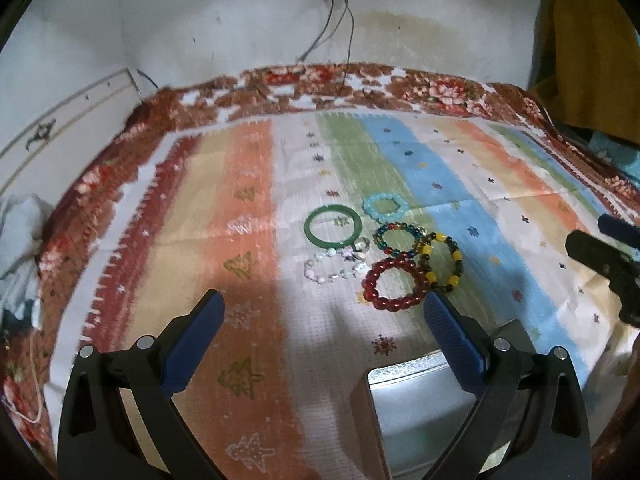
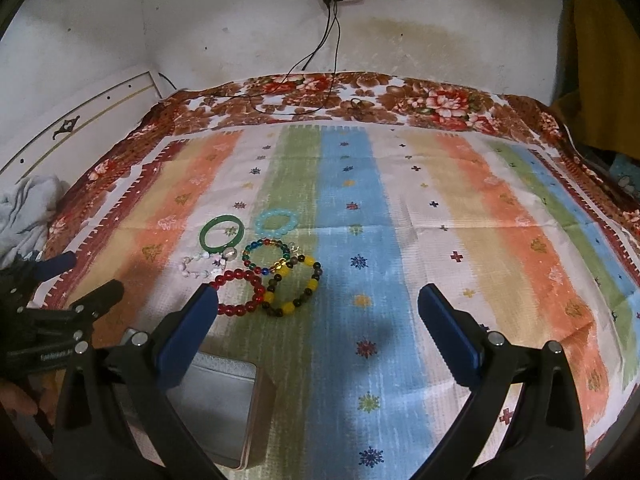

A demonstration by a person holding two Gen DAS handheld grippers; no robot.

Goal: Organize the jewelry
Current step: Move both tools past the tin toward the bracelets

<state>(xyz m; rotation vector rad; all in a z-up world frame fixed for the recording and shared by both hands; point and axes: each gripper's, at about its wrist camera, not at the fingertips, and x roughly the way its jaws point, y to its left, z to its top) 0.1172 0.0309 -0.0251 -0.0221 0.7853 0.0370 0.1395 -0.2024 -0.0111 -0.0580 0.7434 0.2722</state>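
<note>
Several bracelets lie close together on the striped cloth (image 1: 248, 216): a green bangle (image 1: 333, 225) (image 2: 221, 233), a light blue bead bracelet (image 1: 385, 209) (image 2: 277, 221), a multicolour bead bracelet (image 1: 399, 239) (image 2: 267, 255), a yellow and dark bead bracelet (image 1: 440, 261) (image 2: 294, 286), a red bead bracelet (image 1: 396, 283) (image 2: 239, 292) and a clear bead bracelet (image 1: 334, 266) (image 2: 202, 265). A silver tin box (image 1: 424, 412) (image 2: 224, 404) stands open in front of them. My left gripper (image 1: 324, 308) is open and empty, short of the bracelets. My right gripper (image 2: 318, 300) is open and empty, to their right.
A floral blanket (image 2: 360, 100) lies under the striped cloth and reaches the white wall. Black cables (image 2: 320, 60) hang from a wall socket onto it. Crumpled cloth (image 2: 24, 208) lies at the left edge. Yellow fabric (image 1: 588, 52) hangs at the right.
</note>
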